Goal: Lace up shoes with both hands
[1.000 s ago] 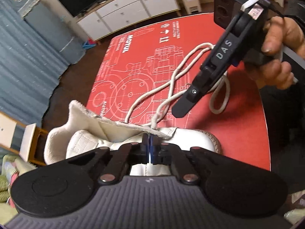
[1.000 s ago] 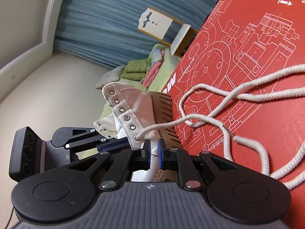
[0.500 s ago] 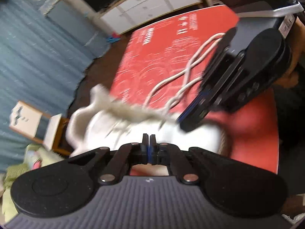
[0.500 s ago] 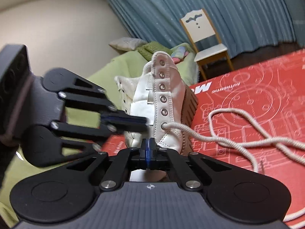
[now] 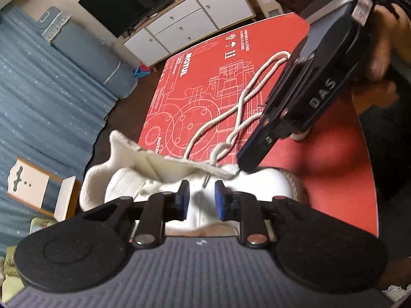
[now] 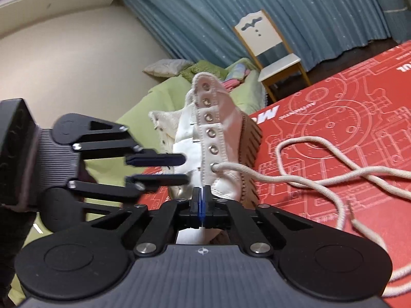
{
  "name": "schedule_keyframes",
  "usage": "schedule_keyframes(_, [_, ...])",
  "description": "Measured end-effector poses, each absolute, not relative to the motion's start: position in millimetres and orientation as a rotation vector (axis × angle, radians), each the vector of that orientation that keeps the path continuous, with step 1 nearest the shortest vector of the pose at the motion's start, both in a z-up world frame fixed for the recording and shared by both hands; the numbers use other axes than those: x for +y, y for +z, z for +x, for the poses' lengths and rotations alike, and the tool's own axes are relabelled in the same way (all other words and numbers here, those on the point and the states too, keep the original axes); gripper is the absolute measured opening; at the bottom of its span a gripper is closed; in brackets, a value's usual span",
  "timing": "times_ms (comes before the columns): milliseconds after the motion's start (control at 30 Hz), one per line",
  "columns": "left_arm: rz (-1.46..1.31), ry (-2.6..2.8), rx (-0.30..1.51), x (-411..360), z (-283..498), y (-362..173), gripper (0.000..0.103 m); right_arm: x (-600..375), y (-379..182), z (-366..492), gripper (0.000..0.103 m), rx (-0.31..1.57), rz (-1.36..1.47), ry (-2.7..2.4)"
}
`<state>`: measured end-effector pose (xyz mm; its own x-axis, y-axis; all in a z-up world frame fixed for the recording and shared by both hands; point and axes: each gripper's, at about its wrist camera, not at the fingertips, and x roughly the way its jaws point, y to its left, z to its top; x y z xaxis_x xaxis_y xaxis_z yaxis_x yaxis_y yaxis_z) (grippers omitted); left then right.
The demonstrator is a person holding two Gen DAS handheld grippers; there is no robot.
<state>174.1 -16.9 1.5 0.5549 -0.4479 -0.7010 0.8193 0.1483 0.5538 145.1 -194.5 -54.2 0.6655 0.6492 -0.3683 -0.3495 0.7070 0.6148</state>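
A white high-top shoe (image 5: 262, 182) lies on its side on a red printed board (image 5: 205, 77). Its cream lace (image 5: 246, 97) runs from the lowest eyelet and loops loosely over the board. My left gripper (image 5: 201, 200) hovers over the shoe's tongue, jaws opening, pads apart and pressing on nothing. From the right wrist, that left gripper (image 6: 183, 168) points at the tongue beside the eyelet row of the shoe (image 6: 213, 133). My right gripper (image 6: 201, 200) sits at the flap's lower edge. Its jaws are starting to open, but the pads still look together with nothing seen between them. The lace (image 6: 321, 177) trails right.
A person's hand (image 5: 382, 51) holds the right gripper (image 5: 245, 163), whose tip touches the eyelet flap. A white chair (image 6: 267, 46) and blue curtain stand beyond the board (image 6: 346, 118). Green bedding (image 6: 159, 95) lies behind the shoe. A white cabinet (image 5: 192, 20) and dark screen are farther off.
My left gripper's jaws went from shut to clearly apart. The right gripper rolled towards level, closed its jaws, and came in against the shoe's eyelet flap.
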Motion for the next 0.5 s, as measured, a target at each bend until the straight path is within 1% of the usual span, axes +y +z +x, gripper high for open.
schedule_keyframes(33, [1.075, -0.962, 0.414, -19, 176, 1, 0.019, -197, -54, 144, 0.011, 0.613, 0.533, 0.583])
schedule_keyframes(67, [1.075, -0.975, 0.415, -21, 179, 0, 0.019, -200, -55, 143, 0.011, 0.615, 0.534, 0.574])
schedule_keyframes(133, [1.079, -1.002, 0.433, -24, 185, -2, 0.014, -206, -54, 142, 0.011, 0.61, 0.539, 0.556])
schedule_keyframes(167, [1.082, -1.012, 0.444, -25, 187, -2, 0.013, -208, -53, 142, 0.011, 0.601, 0.537, 0.544])
schedule_keyframes(233, [1.082, -1.032, 0.464, -28, 189, -3, 0.005, -210, -46, 144, 0.011, 0.576, 0.524, 0.524])
schedule_keyframes(300, [1.079, -1.04, 0.475, -30, 189, -4, 0.001, -209, -36, 150, 0.013, 0.562, 0.518, 0.525])
schedule_keyframes(400, [1.059, -1.039, 0.497, -32, 196, -4, 0.001, -201, -20, 160, 0.014, 0.557, 0.469, 0.544])
schedule_keyframes(500, [1.04, -1.043, 0.492, -30, 198, -1, 0.002, -184, -8, 166, 0.014, 0.566, 0.358, 0.548])
